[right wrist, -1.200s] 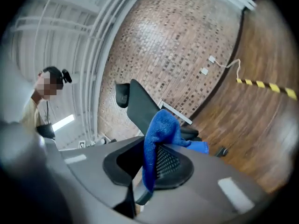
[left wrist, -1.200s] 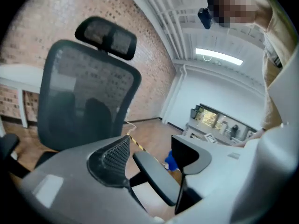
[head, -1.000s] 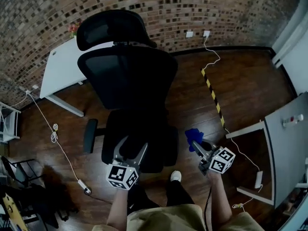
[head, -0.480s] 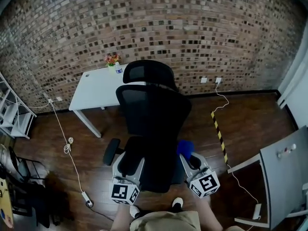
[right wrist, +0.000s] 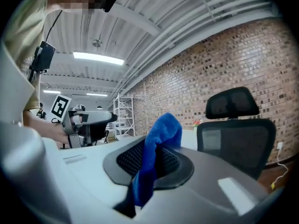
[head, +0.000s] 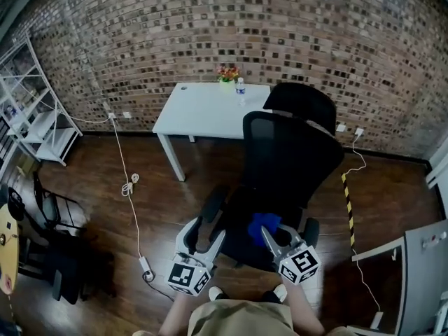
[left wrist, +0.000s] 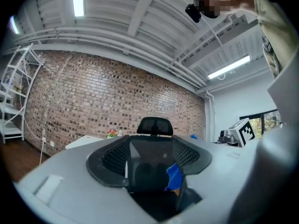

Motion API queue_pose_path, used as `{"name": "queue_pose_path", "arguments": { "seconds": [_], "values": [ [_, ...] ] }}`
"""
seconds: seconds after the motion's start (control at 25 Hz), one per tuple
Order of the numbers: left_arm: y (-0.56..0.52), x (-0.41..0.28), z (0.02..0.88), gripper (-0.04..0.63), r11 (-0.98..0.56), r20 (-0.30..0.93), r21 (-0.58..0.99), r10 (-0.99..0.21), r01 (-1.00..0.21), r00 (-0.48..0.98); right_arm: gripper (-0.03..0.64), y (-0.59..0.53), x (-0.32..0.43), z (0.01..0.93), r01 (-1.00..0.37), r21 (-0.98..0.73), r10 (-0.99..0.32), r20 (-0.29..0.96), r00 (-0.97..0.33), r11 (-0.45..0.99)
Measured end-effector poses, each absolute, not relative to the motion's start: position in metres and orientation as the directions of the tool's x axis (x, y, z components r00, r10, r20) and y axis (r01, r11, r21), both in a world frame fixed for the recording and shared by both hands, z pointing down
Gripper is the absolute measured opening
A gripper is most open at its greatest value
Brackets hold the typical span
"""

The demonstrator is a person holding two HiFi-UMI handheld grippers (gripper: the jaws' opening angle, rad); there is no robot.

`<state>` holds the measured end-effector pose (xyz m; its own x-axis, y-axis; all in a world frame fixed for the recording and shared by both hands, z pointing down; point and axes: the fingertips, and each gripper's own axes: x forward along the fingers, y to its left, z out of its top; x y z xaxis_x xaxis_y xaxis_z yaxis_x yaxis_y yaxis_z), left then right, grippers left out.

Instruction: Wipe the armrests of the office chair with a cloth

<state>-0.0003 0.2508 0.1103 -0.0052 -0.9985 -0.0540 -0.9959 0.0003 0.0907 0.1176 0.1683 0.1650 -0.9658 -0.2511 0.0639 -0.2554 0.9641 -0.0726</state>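
Observation:
The black office chair (head: pixel 290 159) stands in front of me, its back towards me. Its left armrest (head: pixel 210 205) and right armrest (head: pixel 311 231) stick out at the sides. My right gripper (head: pixel 269 231) is shut on a blue cloth (head: pixel 262 224), held over the seat's near edge between the armrests. In the right gripper view the cloth (right wrist: pixel 156 148) hangs out of the jaws, with the chair (right wrist: pixel 238 129) behind. My left gripper (head: pixel 203 231) is open and empty, just right of the left armrest. The left gripper view shows the chair (left wrist: pixel 152 146) and cloth (left wrist: pixel 174 176) past the spread jaws.
A white desk (head: pixel 210 110) with flowers (head: pixel 225 73) and a bottle (head: pixel 241 86) stands by the brick wall behind the chair. White shelving (head: pixel 35 117) is at far left. A cable (head: pixel 129 187) crosses the floor. Striped tape (head: pixel 348 208) and a grey table (head: pixel 427 271) are at right.
I have moved leftwards round the chair, so it now sits right of centre and the desk shows behind it. Both grippers stayed low in front; the right kept the cloth.

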Motion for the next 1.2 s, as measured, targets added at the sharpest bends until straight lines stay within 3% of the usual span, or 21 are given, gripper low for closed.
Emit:
{"name": "queue_pose_path", "arguments": {
  "seconds": [0.36,0.56,0.88,1.04,1.2],
  "values": [
    [0.337,-0.108,0.152,0.264,0.129,0.033,0.140,-0.992,-0.982,-0.126,0.031,0.259,-0.006,0.219,-0.060,-0.140,-0.028,0.223,-0.974,0.988],
    [0.357,-0.144,0.165,0.264,0.176,0.075,0.184,-0.984,-0.967,-0.164,0.031,0.257,-0.039,0.242,-0.048,-0.238,0.014,0.254,-0.967,0.970],
    [0.289,-0.180,0.212,0.251,0.036,0.171,0.203,-0.985,-0.978,-0.001,0.032,0.184,-0.092,0.316,-0.041,-0.300,0.072,0.358,-0.931,0.953],
    [0.229,-0.213,0.249,0.268,0.023,0.207,0.220,-0.978,-0.975,0.023,0.032,0.147,-0.136,0.385,0.049,-0.405,0.241,0.437,-0.866,0.913],
    [0.174,-0.244,0.280,0.272,0.028,0.260,0.225,-0.965,-0.974,0.032,0.031,0.142,-0.175,0.446,0.199,-0.485,0.465,0.523,-0.714,0.851]
  ]
}}
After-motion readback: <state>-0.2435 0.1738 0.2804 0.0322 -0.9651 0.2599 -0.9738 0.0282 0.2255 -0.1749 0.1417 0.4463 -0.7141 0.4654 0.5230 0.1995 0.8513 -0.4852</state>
